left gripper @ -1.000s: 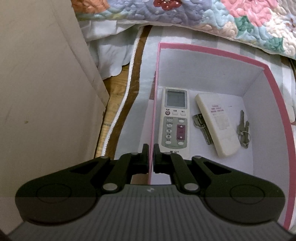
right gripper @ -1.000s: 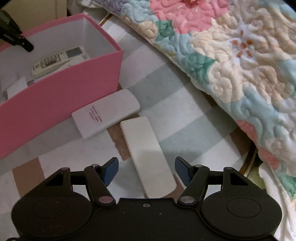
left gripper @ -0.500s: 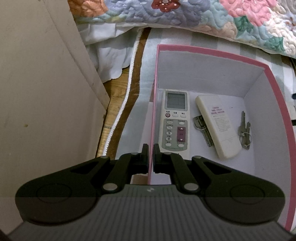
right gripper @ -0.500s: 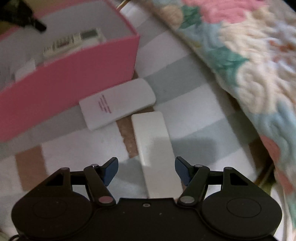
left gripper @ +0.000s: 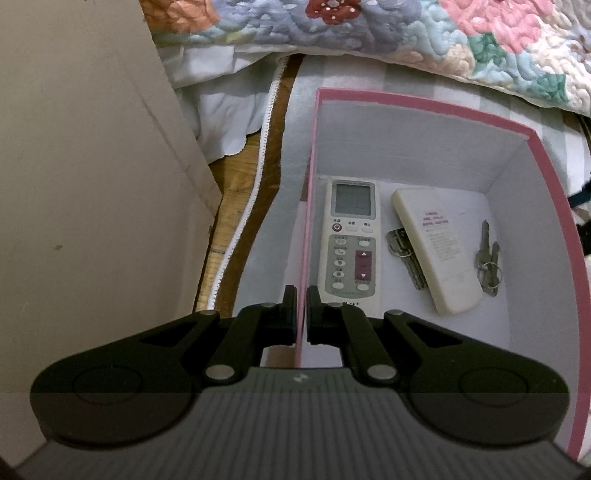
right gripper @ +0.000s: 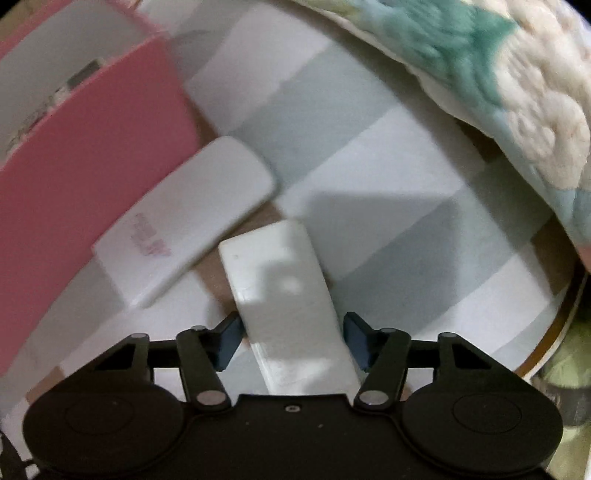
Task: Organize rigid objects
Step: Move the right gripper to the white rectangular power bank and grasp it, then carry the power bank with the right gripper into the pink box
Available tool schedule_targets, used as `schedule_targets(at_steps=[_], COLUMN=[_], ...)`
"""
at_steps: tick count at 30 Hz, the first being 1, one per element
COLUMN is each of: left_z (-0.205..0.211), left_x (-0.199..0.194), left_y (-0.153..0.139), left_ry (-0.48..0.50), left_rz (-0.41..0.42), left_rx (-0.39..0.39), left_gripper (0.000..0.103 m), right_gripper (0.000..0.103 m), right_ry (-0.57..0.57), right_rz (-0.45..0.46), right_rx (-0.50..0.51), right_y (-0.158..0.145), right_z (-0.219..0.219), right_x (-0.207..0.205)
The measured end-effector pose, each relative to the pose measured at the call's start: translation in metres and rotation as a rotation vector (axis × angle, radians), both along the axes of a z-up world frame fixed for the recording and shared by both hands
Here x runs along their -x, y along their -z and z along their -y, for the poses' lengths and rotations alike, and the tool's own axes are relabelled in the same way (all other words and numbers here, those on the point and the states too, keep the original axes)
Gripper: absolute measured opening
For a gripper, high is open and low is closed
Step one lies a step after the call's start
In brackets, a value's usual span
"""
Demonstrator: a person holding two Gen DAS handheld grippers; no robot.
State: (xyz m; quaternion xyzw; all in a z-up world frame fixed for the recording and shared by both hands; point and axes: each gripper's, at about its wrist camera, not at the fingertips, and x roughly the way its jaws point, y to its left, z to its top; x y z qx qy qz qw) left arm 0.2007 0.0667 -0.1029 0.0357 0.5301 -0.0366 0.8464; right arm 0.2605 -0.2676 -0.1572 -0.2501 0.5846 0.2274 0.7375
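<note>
On the bed, a pink box (left gripper: 546, 173) sits on a striped sheet (right gripper: 369, 155) beside a flowered quilt (left gripper: 406, 33). The left tongs (left gripper: 301, 314) are clenched on the box's near left wall, one finger outside it and one inside. Within the box lie a gray remote with a screen (left gripper: 350, 240), a cream remote (left gripper: 432, 251) turned face down, a bunch of keys (left gripper: 404, 258) partly tucked under the cream remote's left edge, and a second pair of keys on a ring (left gripper: 488, 258) just beside its right edge. A beige panel (left gripper: 85, 166) rises to the left of the box.

Outside the box, the right-wrist view is blurred. The right tongs (right gripper: 293, 343) are spread wide, with a plain white remote (right gripper: 284, 295) lying flat on the sheet between the two blue pads (right gripper: 229, 339); the left pad looks to be at the remote's edge, while the right pad stands just clear of it. Another white remote with pink lettering (right gripper: 184, 221) lies just beyond, between the plain one and the box's pink outer wall, near both.
</note>
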Motion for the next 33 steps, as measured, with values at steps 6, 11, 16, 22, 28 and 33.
schedule_targets(at_steps=[6,11,16,22,28,33], left_z=[0.002,0.005,0.006,0.004,0.005,0.001], left_x=[0.003,0.006,0.009,0.009,0.009,0.009], left_y=[0.0,0.0,-0.001,-0.003,-0.005,-0.006], left_ry=[0.001,0.012,0.025,0.018,0.013,-0.005], left_rz=[0.013,0.028,0.034,0.034,0.035,0.033], left_rx=[-0.014,-0.035,-0.046,-0.036,-0.035,-0.009], left_gripper=[0.005,0.005,0.005,0.005,0.005,0.005], right_gripper=[0.06,0.059,0.059,0.059,0.059,0.059], right_ry=[0.056,0.067,0.097,0.124,0.104,-0.009], right_rz=[0.121,0.19,0.274,0.363,0.459,0.468], right_rx=[0.016,0.032,0.019,-0.027,-0.115,-0.175], right_y=[-0.013,-0.028,-0.054,-0.09,-0.145,-0.182], right_z=[-0.007,-0.008,-0.008,-0.009,-0.02,-0.052], right_x=[0.044,0.067,0.084,0.097,0.111,0.12])
